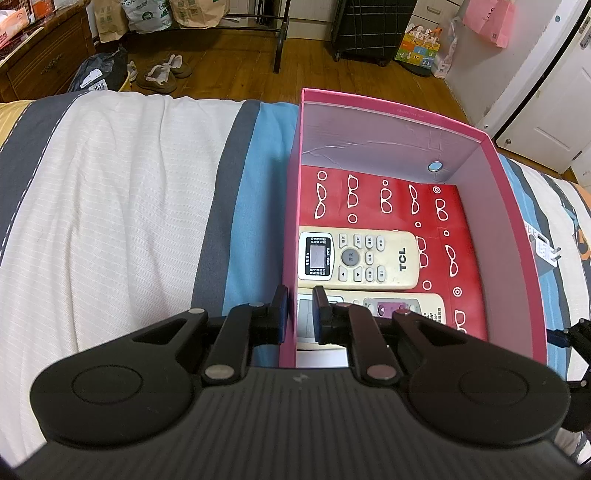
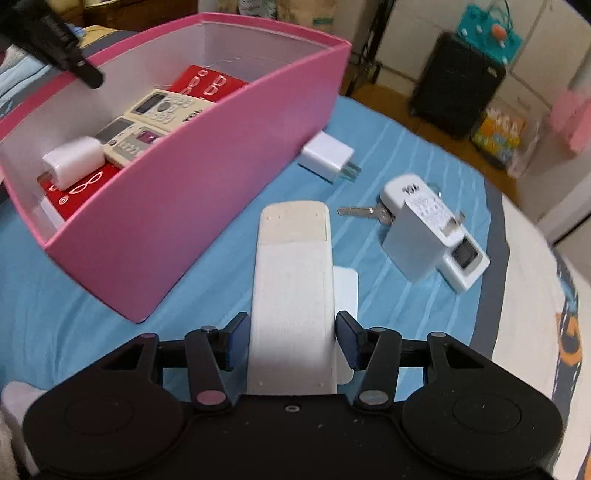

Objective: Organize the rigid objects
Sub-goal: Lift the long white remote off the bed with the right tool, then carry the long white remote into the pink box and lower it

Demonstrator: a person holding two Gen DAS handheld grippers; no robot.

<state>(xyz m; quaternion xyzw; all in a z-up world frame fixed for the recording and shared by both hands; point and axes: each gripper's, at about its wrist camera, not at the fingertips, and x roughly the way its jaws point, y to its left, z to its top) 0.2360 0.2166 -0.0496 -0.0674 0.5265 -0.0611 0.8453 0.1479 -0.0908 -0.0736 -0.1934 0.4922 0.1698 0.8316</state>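
The remote (image 2: 293,295) is straddled lengthwise by the half-open right gripper (image 2: 291,341), pads not pressing; the box (image 1: 291,229) wall is pinched by the left gripper (image 1: 300,314).

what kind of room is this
Most likely a bedroom in a home. The pink box sits on a bed with a striped quilt, and beyond it are a wooden floor, shoes and a black suitcase.
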